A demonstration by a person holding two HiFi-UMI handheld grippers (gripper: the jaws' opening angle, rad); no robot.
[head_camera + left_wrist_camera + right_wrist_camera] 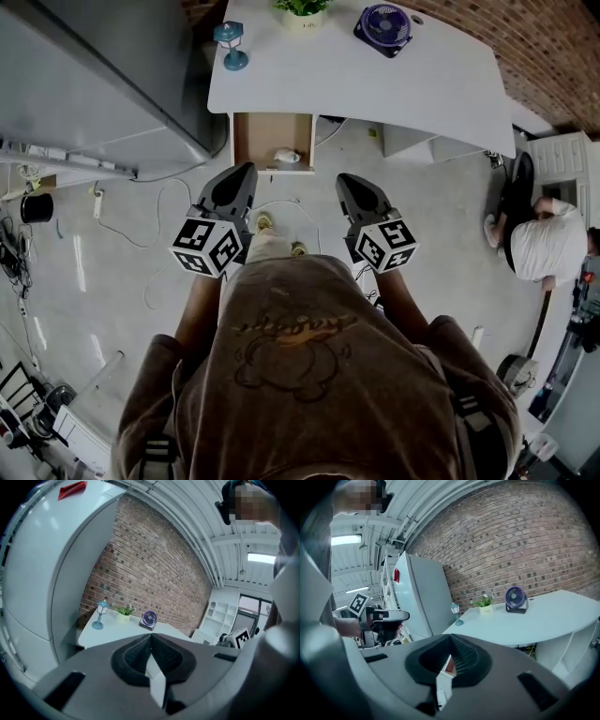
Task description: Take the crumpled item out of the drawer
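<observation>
In the head view an open wooden drawer point(253, 141) sticks out from under the white desk point(375, 84). A small white crumpled item point(286, 156) lies in it near the front right. My left gripper point(246, 170) is held in the air just short of the drawer front, and my right gripper point(345, 179) is level with it to the right. Both point toward the desk. The left gripper point(151, 636) shows its jaws together with nothing between them. My right gripper point(450, 637) looks the same. The drawer is hidden in both gripper views.
On the desk stand a blue lamp point(230, 44), a potted plant point(302, 11) and a purple fan point(384, 25). A grey fridge point(94, 84) stands at the left. Cables point(159, 234) lie on the floor. Another person point(548, 242) sits at the right by white shelves point(562, 159).
</observation>
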